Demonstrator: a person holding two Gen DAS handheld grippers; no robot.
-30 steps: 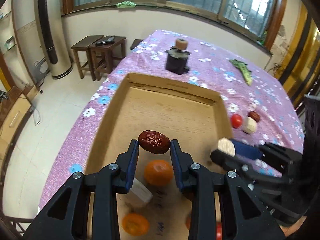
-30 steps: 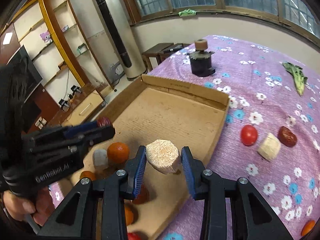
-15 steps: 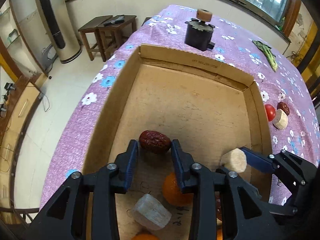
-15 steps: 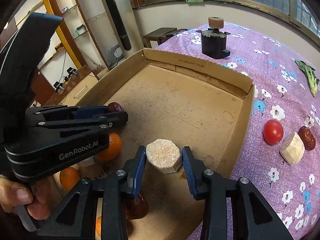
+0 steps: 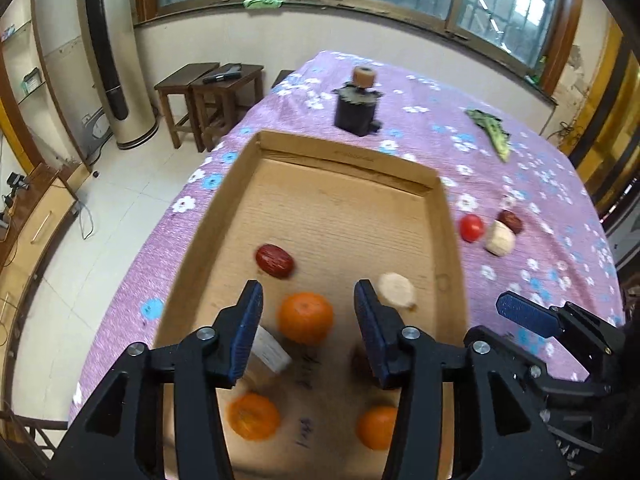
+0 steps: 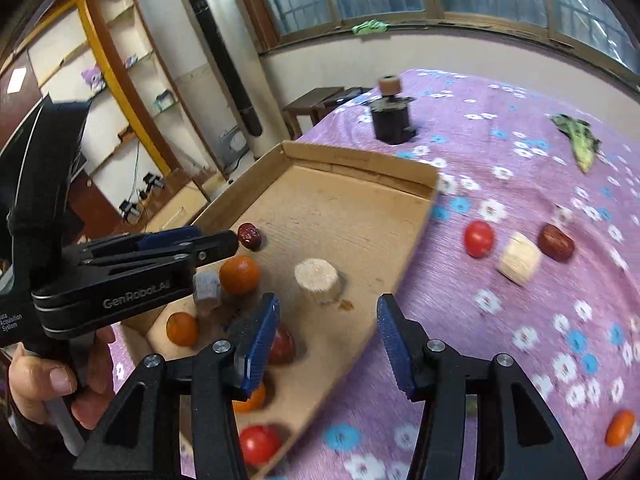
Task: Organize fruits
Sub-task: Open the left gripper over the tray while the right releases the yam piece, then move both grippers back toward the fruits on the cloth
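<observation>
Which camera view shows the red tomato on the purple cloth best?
The right wrist view: the red tomato appears larger and clear beside the box. In the left wrist view it is smaller, near the box's wall.

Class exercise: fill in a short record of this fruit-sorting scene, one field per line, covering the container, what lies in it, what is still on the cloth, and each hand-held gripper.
container: cardboard tray on purple floral cloth
newly in tray: red date, pale round slice
also in tray: oranges, e.g.
still on cloth: tomato, pale chunk, second date, orange at edge
left hand-held gripper: jaws just opened, nothing between them
right hand-held gripper: jaws just opened, nothing between them
</observation>
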